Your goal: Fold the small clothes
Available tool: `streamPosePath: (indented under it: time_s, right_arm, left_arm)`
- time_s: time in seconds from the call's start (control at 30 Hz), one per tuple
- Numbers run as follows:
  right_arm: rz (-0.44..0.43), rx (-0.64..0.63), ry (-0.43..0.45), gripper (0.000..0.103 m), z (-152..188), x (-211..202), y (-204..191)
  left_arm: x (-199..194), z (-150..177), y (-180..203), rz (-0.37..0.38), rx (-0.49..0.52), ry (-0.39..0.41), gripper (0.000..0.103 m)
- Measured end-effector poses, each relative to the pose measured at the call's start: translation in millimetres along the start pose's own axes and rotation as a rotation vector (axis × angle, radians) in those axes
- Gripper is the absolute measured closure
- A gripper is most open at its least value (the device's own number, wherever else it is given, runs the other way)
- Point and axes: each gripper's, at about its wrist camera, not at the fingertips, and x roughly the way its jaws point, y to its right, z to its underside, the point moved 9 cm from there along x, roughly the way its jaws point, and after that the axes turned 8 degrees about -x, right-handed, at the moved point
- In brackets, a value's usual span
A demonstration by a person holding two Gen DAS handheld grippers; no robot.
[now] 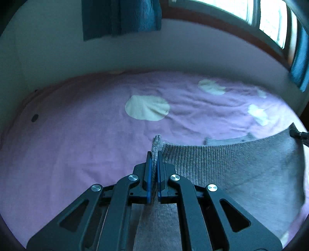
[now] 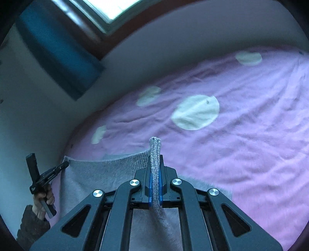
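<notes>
Bedspread first: a wide pink-purple fleece cover (image 1: 81, 146) with big cream polka dots (image 1: 147, 108) fills the bed, wrinkled and running back to a pale wall (image 1: 58, 58). Above it, a window with a dark wooden frame (image 1: 270, 21) lets in bright light, and a teal ribbed curtain (image 1: 119, 17) hangs alongside. Over the bed, a grey knitted garment with a ribbed hem (image 1: 222, 160) is stretched out between the two tools, its ribbed edge pulled into a taut line and the rest of the cloth hanging down beneath it. At one corner, the left gripper (image 1: 154, 164) has its blue-padded fingers pressed together on a doubled fold of the knit. At the other corner, the right gripper (image 2: 155, 173) pinches a thick roll of the same grey fabric, which pokes up past its tips. From the right-hand view, a person's hand (image 2: 43, 200) in a dark brown sleeve (image 2: 30, 225) grips the left tool's handle. No baskets, boxes or other containers show anywhere.
</notes>
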Motion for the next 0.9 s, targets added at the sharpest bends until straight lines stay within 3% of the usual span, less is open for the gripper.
streamPosePath:
  time_s: [0.17,0.23,0.5,0.57,0.63,0.7,0.9]
  right_arm:
    - [0.049,0.070,-0.088,0.099,22,38,39]
    - [0.022,0.101,-0.087,0.099,26,43,45]
    - [-0.029,0.170,-0.056,0.094,26,27,44]
    - [-0.048,0.172,-0.042,0.085,27,14,38]
    - [-0.064,0.168,-0.009,0.057,31,-8,29]
    - [-0.098,0.160,0.031,0.047,39,-31,15]
    - [-0.166,0.135,0.044,0.044,101,-84,-25]
  left_arm:
    - [50,19,-6,-0.046,0.006,-0.075,0.100]
    - [60,28,-10,-0.049,0.009,-0.086,0.099]
    - [47,30,-8,-0.026,-0.003,-0.061,0.097]
    - [33,32,-8,0.001,-0.024,-0.054,0.095]
    - [9,40,-7,0.053,-0.058,-0.041,0.078]
    - [-15,51,-4,0.103,-0.087,-0.025,0.068]
    - [-81,113,11,0.216,-0.110,-0.012,0.054]
